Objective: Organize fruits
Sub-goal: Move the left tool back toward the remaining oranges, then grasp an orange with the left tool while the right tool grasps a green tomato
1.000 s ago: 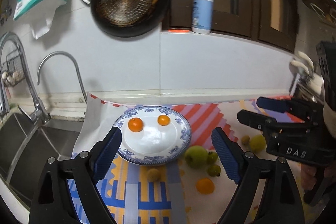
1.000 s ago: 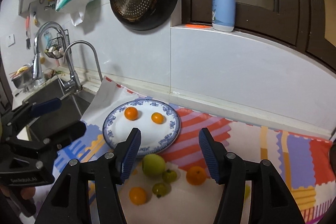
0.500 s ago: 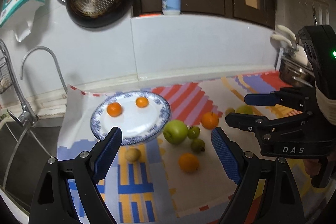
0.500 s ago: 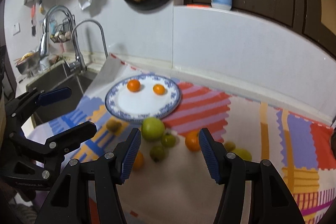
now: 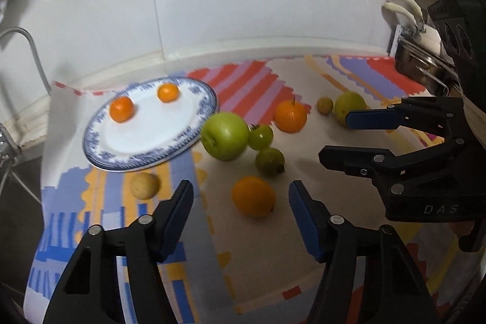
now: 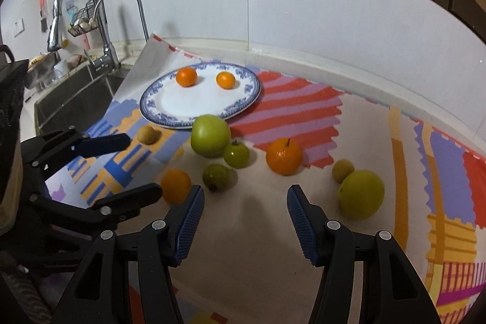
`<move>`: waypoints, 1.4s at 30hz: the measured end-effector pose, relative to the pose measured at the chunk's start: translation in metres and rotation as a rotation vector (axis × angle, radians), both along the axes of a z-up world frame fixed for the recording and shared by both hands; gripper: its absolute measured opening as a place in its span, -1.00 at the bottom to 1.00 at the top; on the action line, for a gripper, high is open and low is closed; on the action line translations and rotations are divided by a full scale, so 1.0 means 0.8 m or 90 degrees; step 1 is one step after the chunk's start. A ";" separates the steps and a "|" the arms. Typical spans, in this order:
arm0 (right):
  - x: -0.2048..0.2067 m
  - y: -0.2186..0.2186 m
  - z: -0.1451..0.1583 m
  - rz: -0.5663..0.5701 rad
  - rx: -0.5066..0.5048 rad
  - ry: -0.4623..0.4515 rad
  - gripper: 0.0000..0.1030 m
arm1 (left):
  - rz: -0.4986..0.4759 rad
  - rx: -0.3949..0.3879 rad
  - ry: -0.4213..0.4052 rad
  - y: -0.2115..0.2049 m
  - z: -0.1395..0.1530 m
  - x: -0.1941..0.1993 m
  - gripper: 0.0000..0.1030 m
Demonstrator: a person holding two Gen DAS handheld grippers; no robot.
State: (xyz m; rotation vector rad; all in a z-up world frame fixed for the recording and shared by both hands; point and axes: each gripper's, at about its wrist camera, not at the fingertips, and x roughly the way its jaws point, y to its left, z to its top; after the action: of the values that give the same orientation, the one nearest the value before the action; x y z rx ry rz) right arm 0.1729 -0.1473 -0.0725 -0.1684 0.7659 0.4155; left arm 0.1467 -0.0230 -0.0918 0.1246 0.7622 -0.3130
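A blue-rimmed plate [image 5: 145, 158] holds two small oranges [image 5: 121, 109]. On the mat beside it lie a big green apple [image 5: 224, 135], two small green fruits [image 5: 269, 161], a stalked orange [image 5: 290, 116] and a tan fruit [image 5: 144, 185]. My left gripper [image 5: 241, 193] hangs low over the mat. Its jaws are closing around a loose orange [image 5: 253, 196] that lies between the tips, and the pads are clear of it. My right gripper [image 6: 245, 196] is open over bare mat, with a yellow-green fruit [image 6: 361, 193] to its right.
A sink [image 6: 76, 99] with taps lies left of the mat. The tiled wall [image 6: 303, 20] runs behind, with a pan hanging on it. A metal pot [image 5: 422, 69] stands at the far right. My right gripper [image 5: 335, 137] reaches in from the right in the left wrist view.
Both grippers have sunk toward the mat, so the fruits look larger. The left gripper's jaws have narrowed and now flank the loose orange. The right gripper's jaws keep the same gap.
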 end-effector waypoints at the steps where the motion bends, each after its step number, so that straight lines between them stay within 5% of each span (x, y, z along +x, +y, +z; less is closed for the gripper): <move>1: 0.002 0.000 -0.003 0.001 0.001 0.005 0.12 | -0.007 -0.006 0.009 -0.001 -0.003 0.003 0.17; 15: 0.025 0.003 -0.031 0.007 0.004 0.053 0.07 | -0.026 -0.042 0.079 0.000 -0.029 0.030 -0.28; 27: 0.035 0.023 -0.031 0.033 0.021 0.059 -0.02 | 0.046 -0.013 0.045 0.027 -0.007 0.026 -0.29; 42: 0.062 0.048 -0.049 0.050 0.033 0.091 -0.42 | 0.081 -0.025 0.043 0.045 -0.007 0.025 -0.29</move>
State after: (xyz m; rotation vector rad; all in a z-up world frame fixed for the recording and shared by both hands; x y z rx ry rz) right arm 0.2225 -0.1086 -0.1120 -0.1210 0.8903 0.5256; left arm 0.1666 0.0129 -0.0973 0.0291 0.8259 -0.2124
